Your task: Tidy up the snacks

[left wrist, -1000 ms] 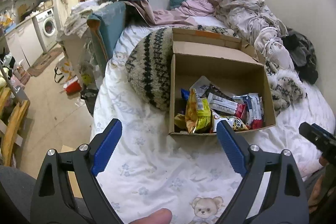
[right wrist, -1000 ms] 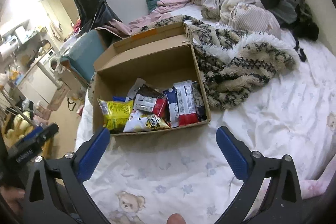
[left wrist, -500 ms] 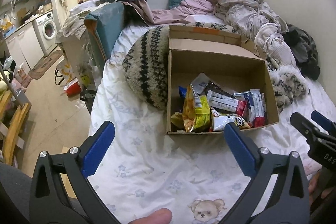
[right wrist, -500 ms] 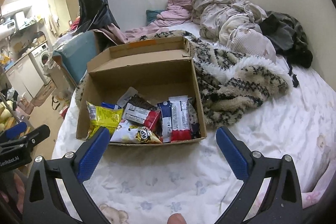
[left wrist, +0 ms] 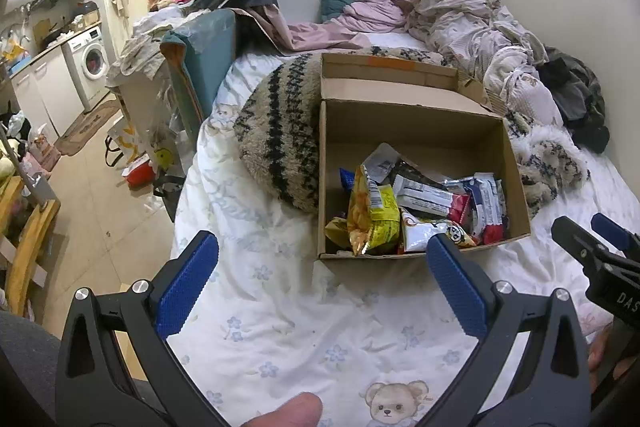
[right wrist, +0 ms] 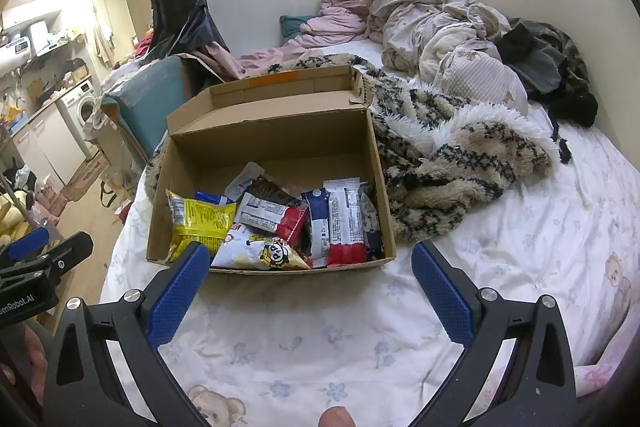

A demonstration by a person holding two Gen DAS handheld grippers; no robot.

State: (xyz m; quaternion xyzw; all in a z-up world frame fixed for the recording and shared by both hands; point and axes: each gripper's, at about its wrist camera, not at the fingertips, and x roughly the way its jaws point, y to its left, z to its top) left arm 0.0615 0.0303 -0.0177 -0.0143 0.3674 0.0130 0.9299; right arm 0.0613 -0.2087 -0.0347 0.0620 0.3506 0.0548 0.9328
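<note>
An open cardboard box (left wrist: 412,123) (right wrist: 272,139) sits on the bed. Several snack packs fill its near half: a yellow bag (left wrist: 372,215) (right wrist: 200,219), a white panda bag (right wrist: 260,253) (left wrist: 424,233), and red-and-white bars (right wrist: 344,223) (left wrist: 488,205). My left gripper (left wrist: 322,249) is open and empty, hovering above the sheet short of the box's front left corner. My right gripper (right wrist: 310,257) is open and empty too, framing the box's front wall from above. Each gripper shows at the edge of the other's view.
A fuzzy striped blanket (left wrist: 280,143) (right wrist: 460,163) lies against the box on both sides. Crumpled bedding and clothes (right wrist: 440,27) pile up by the wall. The bed's left edge drops to a cluttered floor (left wrist: 100,203). A teal cushion (left wrist: 208,55) stands at that side.
The left jaws have spread a little wider. The right gripper has rolled level and shifted, so the box now sits more centred between its fingers. The snacks have not moved.
</note>
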